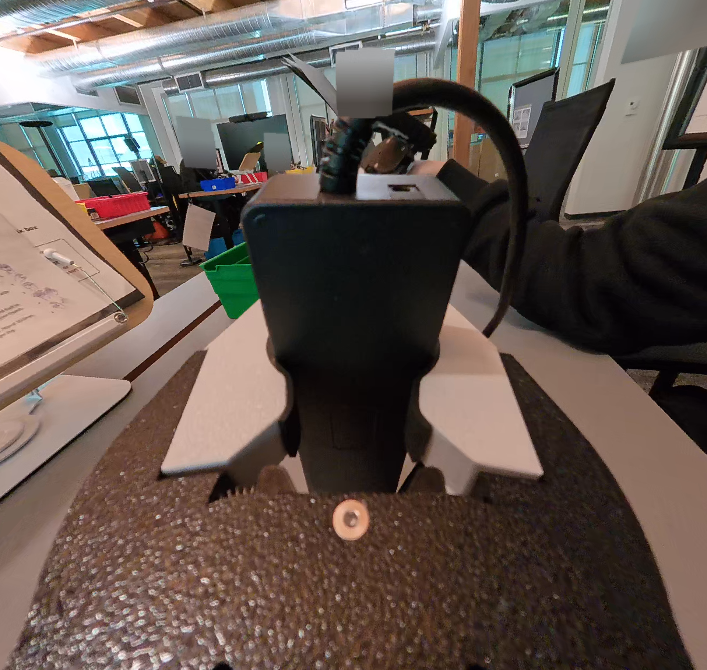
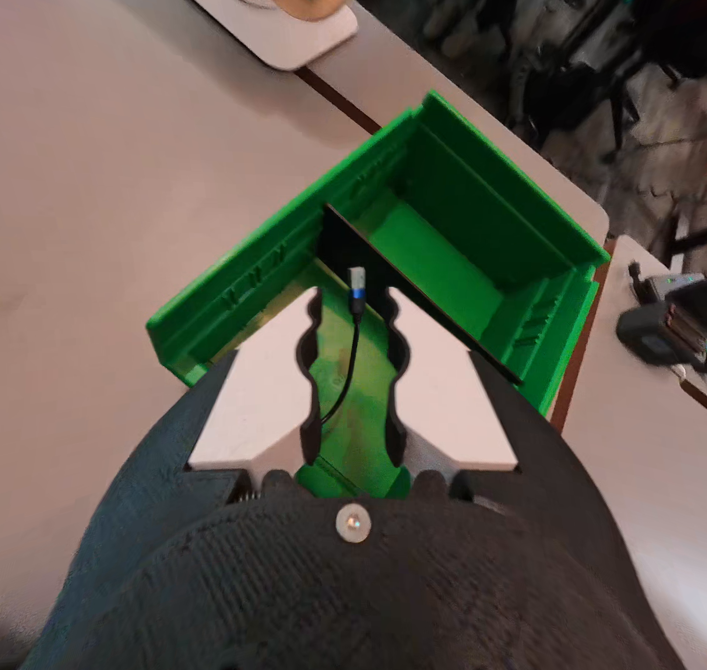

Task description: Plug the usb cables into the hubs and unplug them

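Observation:
My left gripper (image 1: 354, 364) is shut on a black box-shaped hub (image 1: 355, 269) and holds it upright above the table. A thick black cable (image 1: 509, 177) is plugged into the hub's top at the left and arcs over to the right. Beside it an empty port (image 1: 401, 187) shows. My right gripper (image 2: 352, 299) is open, pointing down into a green bin (image 2: 237, 292). A thin black usb cable with a blue collar and silver plug (image 2: 356, 280) lies on the bin floor between the fingers (image 2: 310, 349), untouched.
A black divider (image 2: 405, 273) splits the bin, which also shows behind the hub in the left wrist view (image 1: 229, 280). A sign stand on a white base (image 1: 65, 403) stands at the left. A person's black sleeve (image 1: 593, 269) reaches in from the right. A dark device (image 2: 658, 326) lies on the neighbouring table.

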{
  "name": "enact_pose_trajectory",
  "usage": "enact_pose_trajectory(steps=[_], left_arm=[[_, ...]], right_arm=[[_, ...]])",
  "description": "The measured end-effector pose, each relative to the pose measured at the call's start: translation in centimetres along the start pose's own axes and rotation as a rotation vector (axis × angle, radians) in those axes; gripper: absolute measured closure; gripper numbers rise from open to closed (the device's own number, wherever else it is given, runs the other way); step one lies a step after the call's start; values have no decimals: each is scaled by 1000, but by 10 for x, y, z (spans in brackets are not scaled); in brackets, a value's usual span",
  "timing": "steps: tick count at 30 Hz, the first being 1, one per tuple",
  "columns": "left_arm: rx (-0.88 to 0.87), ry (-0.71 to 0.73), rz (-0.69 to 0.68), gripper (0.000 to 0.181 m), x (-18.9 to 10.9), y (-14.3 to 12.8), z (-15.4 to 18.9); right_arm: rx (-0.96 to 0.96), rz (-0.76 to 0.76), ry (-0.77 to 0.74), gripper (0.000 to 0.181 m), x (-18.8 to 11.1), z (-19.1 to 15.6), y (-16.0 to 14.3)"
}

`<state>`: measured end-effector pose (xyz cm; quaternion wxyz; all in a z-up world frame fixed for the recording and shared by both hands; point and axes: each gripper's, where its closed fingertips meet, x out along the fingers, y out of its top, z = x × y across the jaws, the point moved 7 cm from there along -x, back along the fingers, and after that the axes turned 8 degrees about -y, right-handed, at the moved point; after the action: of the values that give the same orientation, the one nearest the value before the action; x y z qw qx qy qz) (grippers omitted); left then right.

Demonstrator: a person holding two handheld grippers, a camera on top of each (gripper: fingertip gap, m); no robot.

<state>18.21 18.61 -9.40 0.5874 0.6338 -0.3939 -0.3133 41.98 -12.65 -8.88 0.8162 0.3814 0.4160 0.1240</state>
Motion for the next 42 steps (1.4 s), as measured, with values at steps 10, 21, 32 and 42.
enact_pose_trajectory(steps=[10, 21, 32, 42], left_arm=[[61, -132, -38, 117, 21, 31, -17], [125, -217, -63, 117, 30, 41, -31], [132, -196, -44, 117, 24, 36, -37], [137, -202, -22, 118, 28, 33, -36]], right_arm=[[-133, 634, 612, 121, -38, -133, 128], [-182, 754, 770, 153, -13, -207, 156], [-21, 740, 861, 152, -3, -220, 163], [-8, 730, 829, 167, 5, -225, 163]])
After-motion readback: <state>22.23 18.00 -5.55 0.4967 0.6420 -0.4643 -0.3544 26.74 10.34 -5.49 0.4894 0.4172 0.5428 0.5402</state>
